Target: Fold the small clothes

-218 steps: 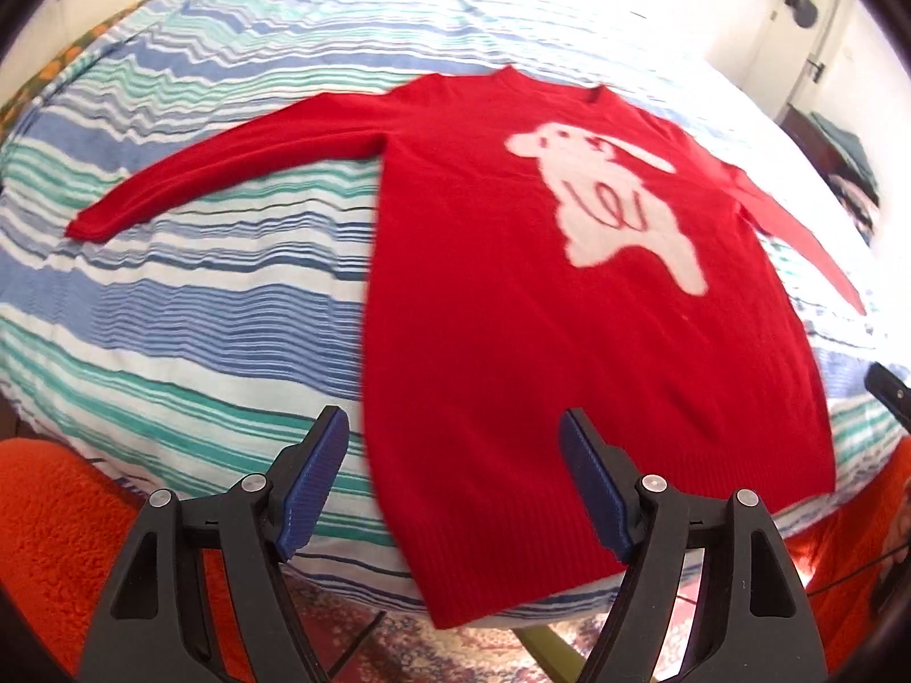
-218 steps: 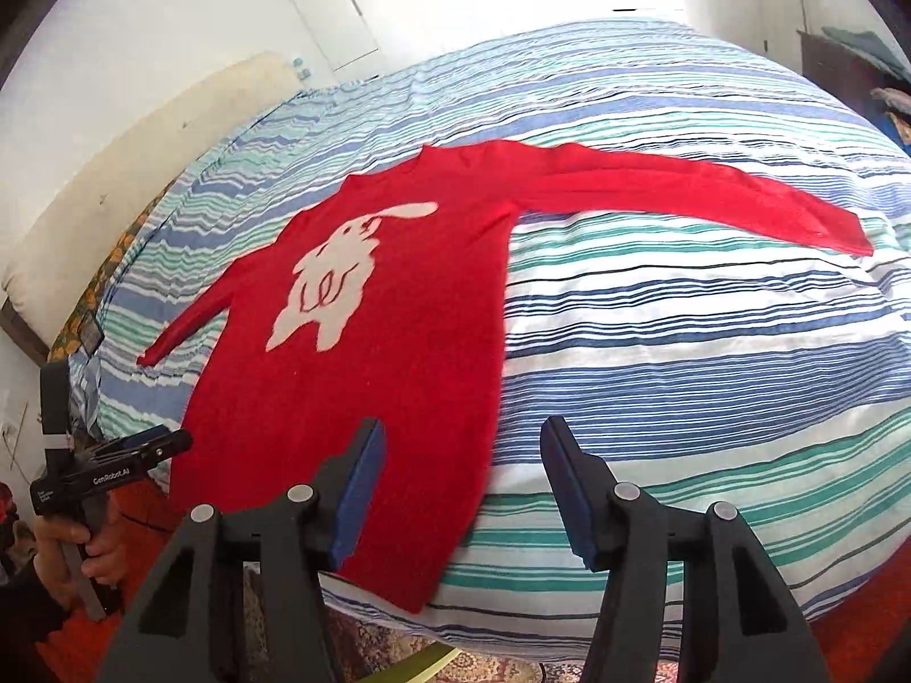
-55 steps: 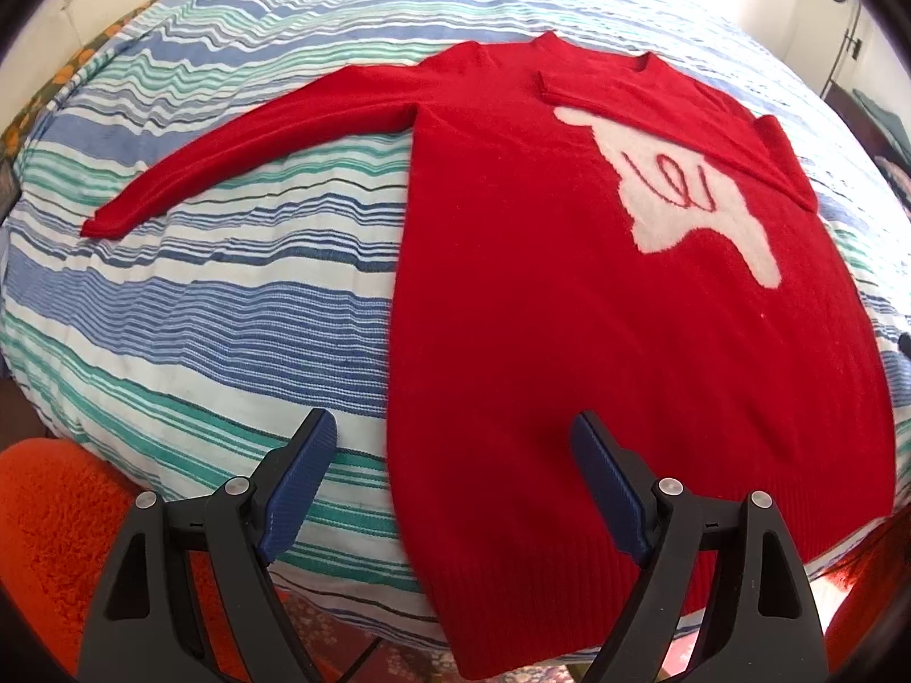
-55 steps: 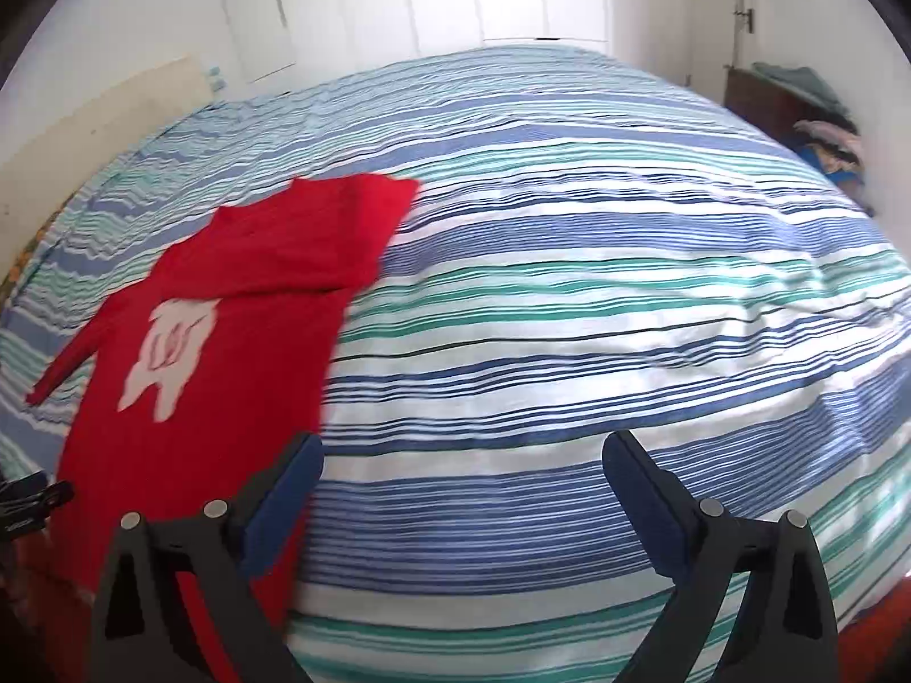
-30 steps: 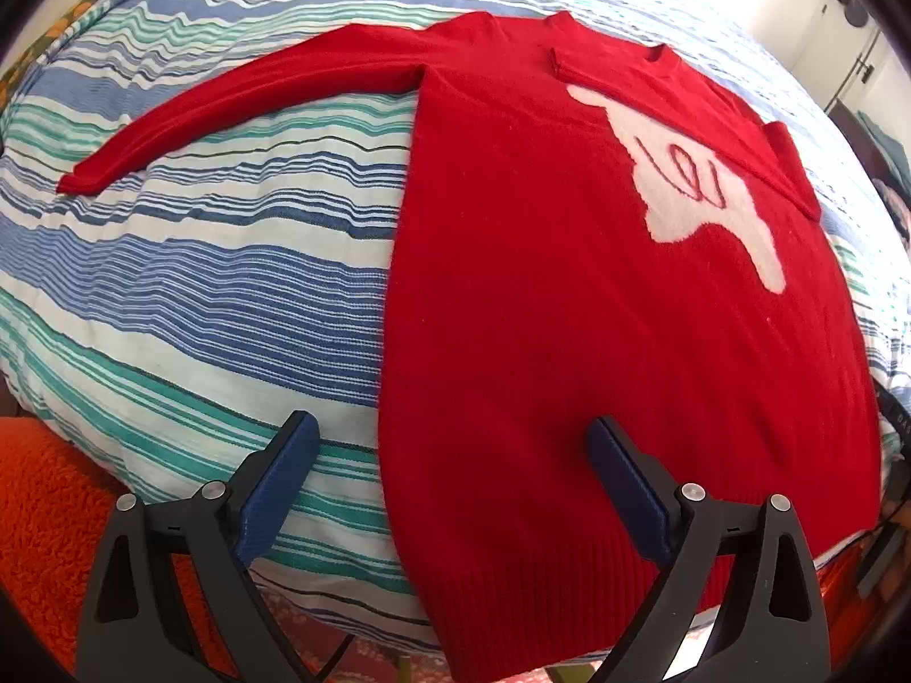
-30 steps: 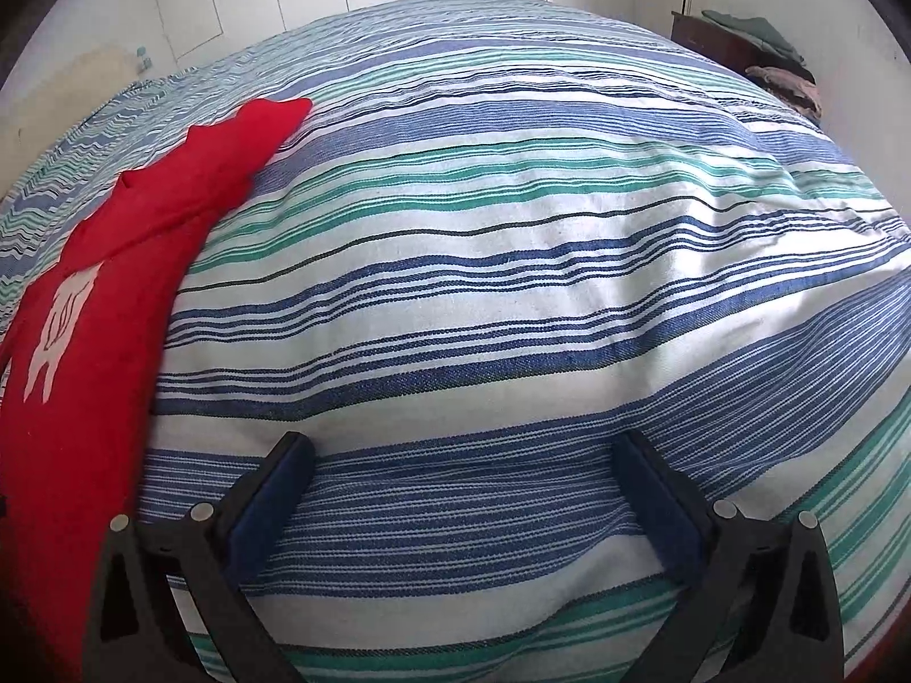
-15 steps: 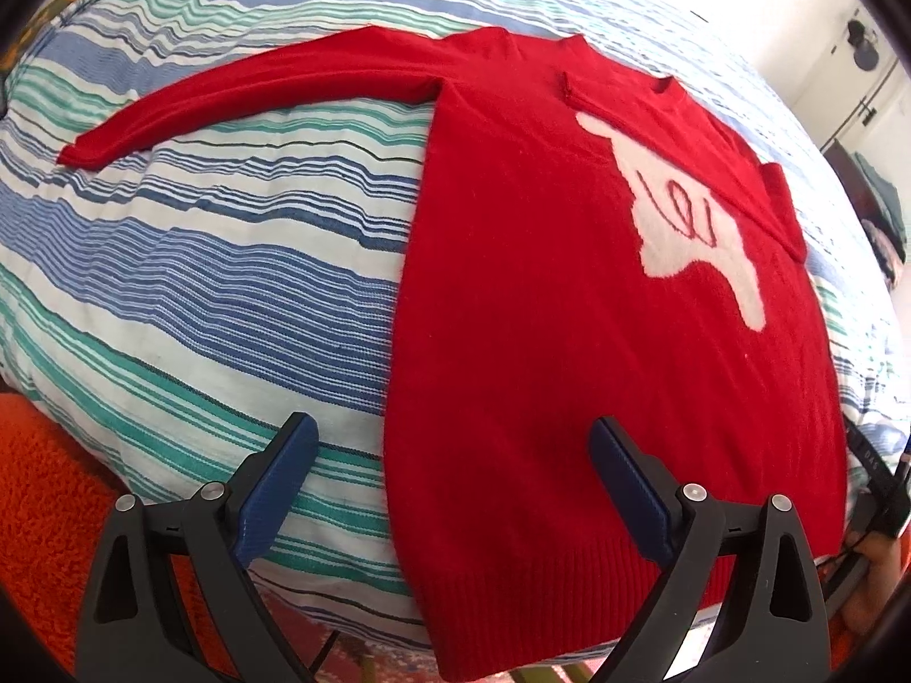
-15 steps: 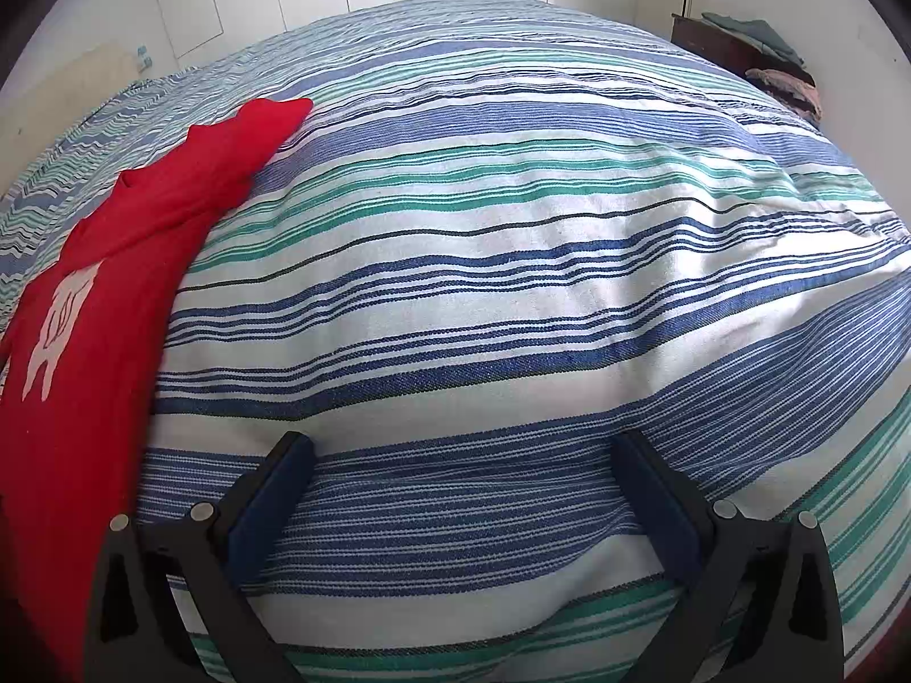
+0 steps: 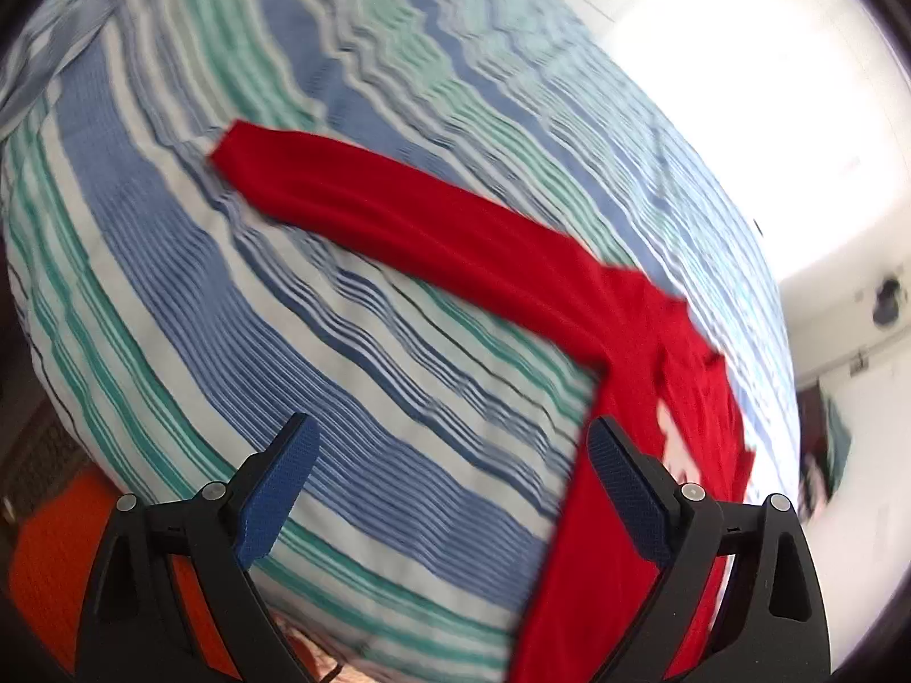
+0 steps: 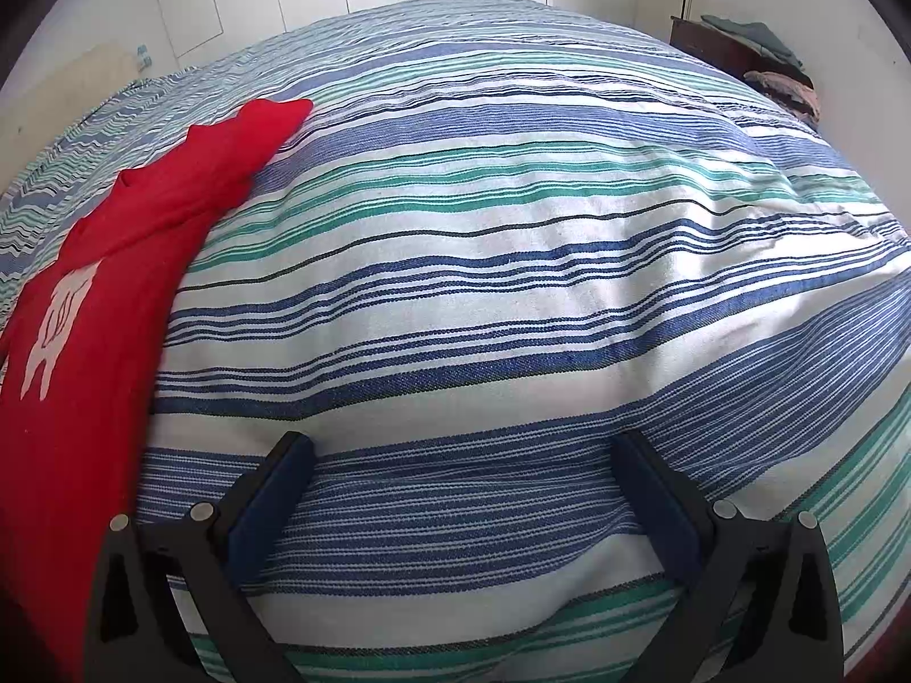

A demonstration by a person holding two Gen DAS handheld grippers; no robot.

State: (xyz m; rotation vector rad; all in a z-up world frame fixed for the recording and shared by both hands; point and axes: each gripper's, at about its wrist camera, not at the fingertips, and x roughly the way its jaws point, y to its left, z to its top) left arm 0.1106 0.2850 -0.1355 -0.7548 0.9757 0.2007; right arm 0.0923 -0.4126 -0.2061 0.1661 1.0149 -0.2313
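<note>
- Red knit, long-sleeved: the sweater point(image 9: 643, 398) lies flat on the striped bedspread point(image 9: 370, 398), front up, with a white animal motif point(image 10: 54, 319) showing on the chest in my right wrist view.
- Left sleeve point(image 9: 398, 227): stretched straight out across the cover, away from the body, its cuff end lying farthest from the trunk. My judgement is that it is laid out this way so it can be picked up at the cuff and carried across the chest.
- Left gripper point(image 9: 450, 489): jaws spread wide, nothing between the pads, held above the bedspread with the sleeve ahead of it. The picture is smeared, so I cannot say how near the fabric it is. I read this as an approach to the sleeve.
- Sweater body: in the left wrist view it runs down beside my right-hand pad point(image 9: 626, 495) toward the bed's near edge.
- Right shoulder region point(image 10: 228, 153): here the red cloth looks doubled over on itself, which I judge to be the right sleeve already folded in; the sleeve itself I cannot trace.
- Right gripper point(image 10: 461, 495): jaws released and empty, low over bare striped cover, well apart from the garment. I judge it is parked there to stay clear of the left side's work.
- Far right: a dark cabinet point(image 10: 734, 51) with loose clothing on top stands by the wall, not involved.
</note>
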